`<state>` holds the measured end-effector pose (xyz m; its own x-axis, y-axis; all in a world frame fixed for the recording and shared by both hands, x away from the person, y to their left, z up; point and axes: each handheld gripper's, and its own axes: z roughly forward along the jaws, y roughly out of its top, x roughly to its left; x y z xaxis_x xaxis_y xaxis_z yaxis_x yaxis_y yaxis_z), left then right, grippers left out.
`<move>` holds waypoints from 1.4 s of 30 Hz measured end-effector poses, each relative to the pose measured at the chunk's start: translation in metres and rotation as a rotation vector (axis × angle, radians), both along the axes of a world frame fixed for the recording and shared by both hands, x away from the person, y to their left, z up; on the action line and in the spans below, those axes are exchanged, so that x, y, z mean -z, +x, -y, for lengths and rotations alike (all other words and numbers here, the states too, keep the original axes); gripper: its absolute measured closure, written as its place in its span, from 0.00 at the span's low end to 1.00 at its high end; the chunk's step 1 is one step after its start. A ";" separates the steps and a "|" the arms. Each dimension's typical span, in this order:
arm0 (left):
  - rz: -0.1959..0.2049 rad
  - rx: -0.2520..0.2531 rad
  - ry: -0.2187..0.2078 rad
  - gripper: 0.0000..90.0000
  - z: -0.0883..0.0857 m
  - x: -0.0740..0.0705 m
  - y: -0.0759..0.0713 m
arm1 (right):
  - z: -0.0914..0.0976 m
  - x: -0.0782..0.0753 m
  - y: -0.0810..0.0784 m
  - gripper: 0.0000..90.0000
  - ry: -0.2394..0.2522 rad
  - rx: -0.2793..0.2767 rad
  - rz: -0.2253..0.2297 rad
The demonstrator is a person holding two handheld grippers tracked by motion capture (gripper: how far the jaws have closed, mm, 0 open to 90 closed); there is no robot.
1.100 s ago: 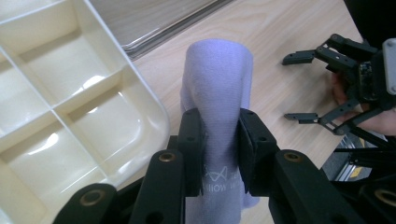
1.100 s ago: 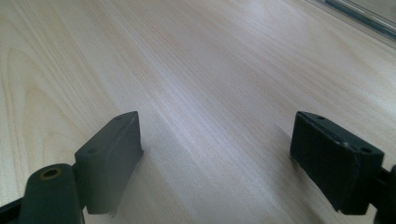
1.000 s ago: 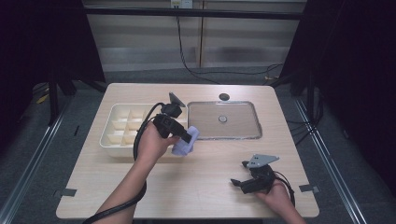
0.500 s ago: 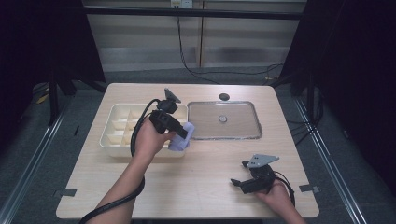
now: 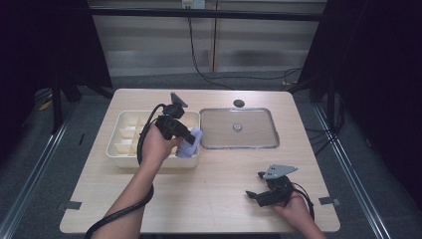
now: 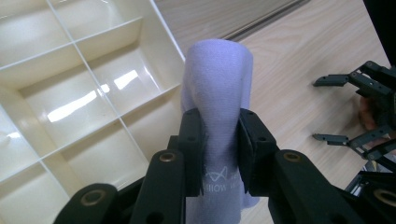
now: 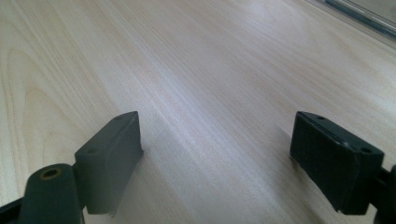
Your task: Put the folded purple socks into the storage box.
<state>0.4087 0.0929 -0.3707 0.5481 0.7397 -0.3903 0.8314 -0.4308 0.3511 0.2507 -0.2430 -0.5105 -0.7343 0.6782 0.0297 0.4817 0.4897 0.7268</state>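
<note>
My left gripper (image 5: pixel 188 141) (image 6: pixel 218 149) is shut on a rolled pale lavender cloth (image 5: pixel 189 145) (image 6: pixel 215 88). It holds the roll over the right front corner of a cream divided tray (image 5: pixel 119 149) (image 6: pixel 93 88), whose compartments look bare. The roll stands up between the jaws, with faint white lettering near its lower end. My right gripper (image 5: pixel 256 187) (image 7: pixel 217 154) rests on the wooden table (image 5: pixel 209 199) at the front right, jaws wide apart with nothing between them. In the left gripper view the right gripper (image 6: pixel 343 112) appears farther off on the table.
A flat metal tray (image 5: pixel 238 128) lies right of the cream tray, with a small round thing (image 5: pixel 237 127) at its middle. A small dark disc (image 5: pixel 239 103) sits behind it near the table's far edge. Bare wood runs across the front (image 7: pixel 201 65).
My left gripper has carried the lavender roll to the left and slightly back, from beside the cream tray to over its right front corner. The right gripper has stayed put.
</note>
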 end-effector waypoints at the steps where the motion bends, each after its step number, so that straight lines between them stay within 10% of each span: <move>1: 0.002 -0.004 0.007 0.81 -0.001 0.000 0.001 | 0.000 0.000 0.000 0.18 0.000 0.000 0.000; 42: -0.031 -0.060 0.066 0.84 0.001 0.038 0.015 | 0.000 0.000 0.000 0.18 0.000 0.000 0.000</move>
